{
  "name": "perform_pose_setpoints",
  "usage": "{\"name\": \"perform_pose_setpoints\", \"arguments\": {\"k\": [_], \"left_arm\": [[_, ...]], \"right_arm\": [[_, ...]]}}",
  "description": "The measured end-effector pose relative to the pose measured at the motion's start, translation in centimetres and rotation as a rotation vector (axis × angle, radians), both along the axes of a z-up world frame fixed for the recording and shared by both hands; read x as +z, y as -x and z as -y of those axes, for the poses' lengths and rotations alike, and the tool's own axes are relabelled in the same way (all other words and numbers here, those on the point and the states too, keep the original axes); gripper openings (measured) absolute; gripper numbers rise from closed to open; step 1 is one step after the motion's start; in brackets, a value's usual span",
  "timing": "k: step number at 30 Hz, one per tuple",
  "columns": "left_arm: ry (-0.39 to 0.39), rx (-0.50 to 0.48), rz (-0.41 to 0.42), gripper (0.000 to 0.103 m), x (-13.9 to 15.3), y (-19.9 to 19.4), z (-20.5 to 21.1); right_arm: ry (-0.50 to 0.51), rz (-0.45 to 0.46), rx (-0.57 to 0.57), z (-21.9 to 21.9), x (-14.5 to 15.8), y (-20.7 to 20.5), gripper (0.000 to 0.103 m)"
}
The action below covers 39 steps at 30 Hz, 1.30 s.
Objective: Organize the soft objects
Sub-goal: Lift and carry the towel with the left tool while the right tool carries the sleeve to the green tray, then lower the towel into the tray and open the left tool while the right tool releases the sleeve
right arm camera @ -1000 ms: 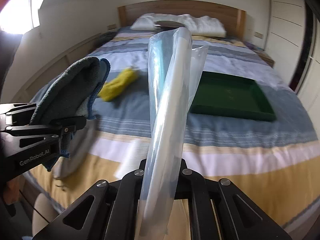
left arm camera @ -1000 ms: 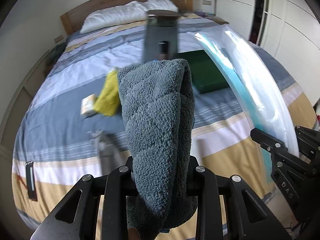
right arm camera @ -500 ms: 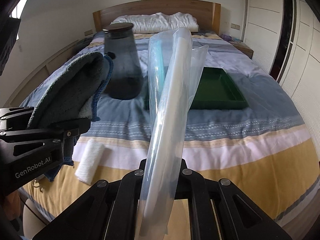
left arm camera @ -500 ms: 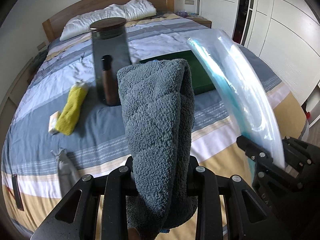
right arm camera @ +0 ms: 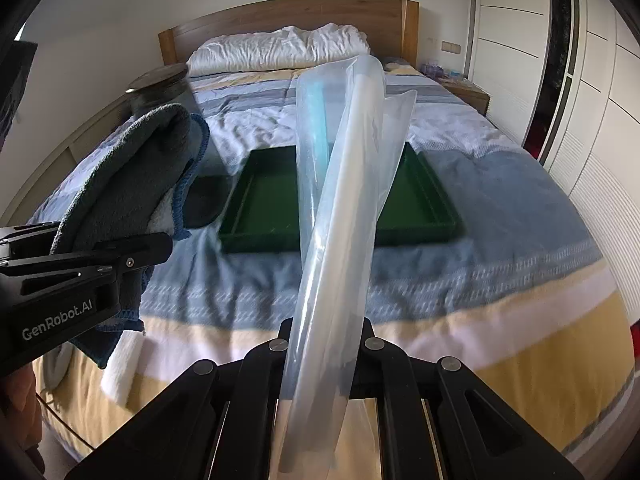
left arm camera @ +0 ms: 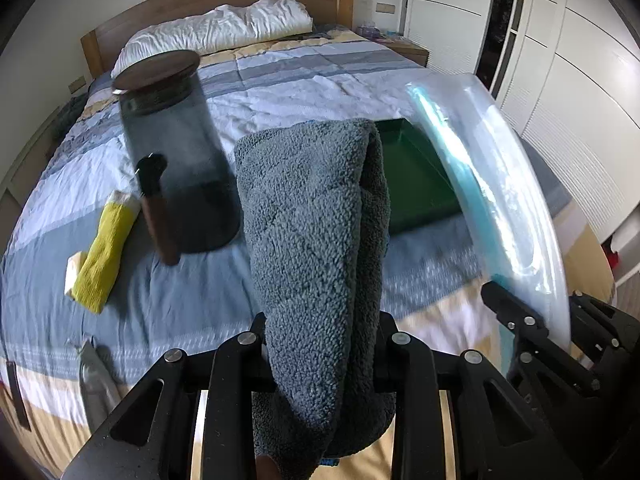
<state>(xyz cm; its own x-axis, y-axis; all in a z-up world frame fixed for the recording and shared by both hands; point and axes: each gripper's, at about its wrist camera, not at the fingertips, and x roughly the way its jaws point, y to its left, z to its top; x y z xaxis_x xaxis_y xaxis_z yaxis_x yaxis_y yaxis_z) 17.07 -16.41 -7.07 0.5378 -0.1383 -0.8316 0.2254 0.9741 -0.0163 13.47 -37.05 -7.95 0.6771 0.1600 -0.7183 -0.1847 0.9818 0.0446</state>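
Note:
My left gripper point(left arm camera: 320, 344) is shut on a grey-blue fleecy cloth point(left arm camera: 312, 220) that stands up between its fingers; the cloth also shows in the right wrist view point(right arm camera: 128, 184). My right gripper point(right arm camera: 324, 340) is shut on a clear plastic bag point(right arm camera: 340, 200), held upright; the bag also shows in the left wrist view point(left arm camera: 500, 200). Both are held above the foot of the striped bed point(right arm camera: 500, 200). A green tray point(right arm camera: 264, 208) lies on the bed ahead. A yellow cloth point(left arm camera: 102, 256) lies at the left.
A dark grey jug with a wooden lid point(left arm camera: 176, 152) stands on the bed left of the tray. A white rolled cloth point(right arm camera: 120, 372) and a grey item point(left arm camera: 94, 384) lie near the foot. Pillows point(right arm camera: 280, 52) and headboard are behind, wardrobes point(right arm camera: 580, 100) to the right.
Both views have swung to the right across the bed. The jug and yellow cloth have shifted left in the left wrist view, and the tray now sits straight ahead of the bag. Both grips are unchanged.

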Motion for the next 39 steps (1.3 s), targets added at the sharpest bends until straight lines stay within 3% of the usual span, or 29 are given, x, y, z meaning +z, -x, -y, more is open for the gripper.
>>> {"name": "perform_pose_setpoints", "arguments": {"k": [4, 6, 7, 12, 18, 24, 33, 39], "left_arm": [[0.009, 0.04, -0.005, 0.025, -0.4, -3.6, 0.9], [0.005, 0.064, -0.005, 0.025, -0.6, -5.2, 1.3], [-0.015, 0.075, 0.035, 0.025, -0.7, -6.1, 1.5], [-0.033, 0.14, 0.032, 0.025, -2.1, -11.3, 2.4], [-0.061, 0.208, 0.003, 0.026, -5.3, -16.7, 2.5], [-0.111, 0.24, -0.034, 0.026, -8.3, -19.5, 2.7], [-0.158, 0.231, -0.069, 0.032, -11.0, -20.4, 3.3], [-0.175, 0.22, -0.045, 0.05, -10.6, -20.0, 3.7]], "right_arm": [[-0.016, 0.006, 0.001, 1.5, 0.3, -3.7, 0.007], [-0.014, 0.012, -0.003, 2.3, 0.6, -6.6, 0.007], [-0.01, 0.015, -0.004, 2.6, 0.3, -7.8, 0.007], [-0.022, 0.006, 0.005, 3.4, -0.4, -15.3, 0.007], [-0.008, -0.018, 0.017, 2.5, -3.4, -23.5, 0.007], [0.008, -0.08, 0.017, 1.2, -7.7, -30.2, 0.007], [0.015, -0.156, 0.004, 0.4, -11.6, -34.5, 0.011], [0.004, -0.138, -0.015, 0.5, -11.8, -34.3, 0.035]]}}
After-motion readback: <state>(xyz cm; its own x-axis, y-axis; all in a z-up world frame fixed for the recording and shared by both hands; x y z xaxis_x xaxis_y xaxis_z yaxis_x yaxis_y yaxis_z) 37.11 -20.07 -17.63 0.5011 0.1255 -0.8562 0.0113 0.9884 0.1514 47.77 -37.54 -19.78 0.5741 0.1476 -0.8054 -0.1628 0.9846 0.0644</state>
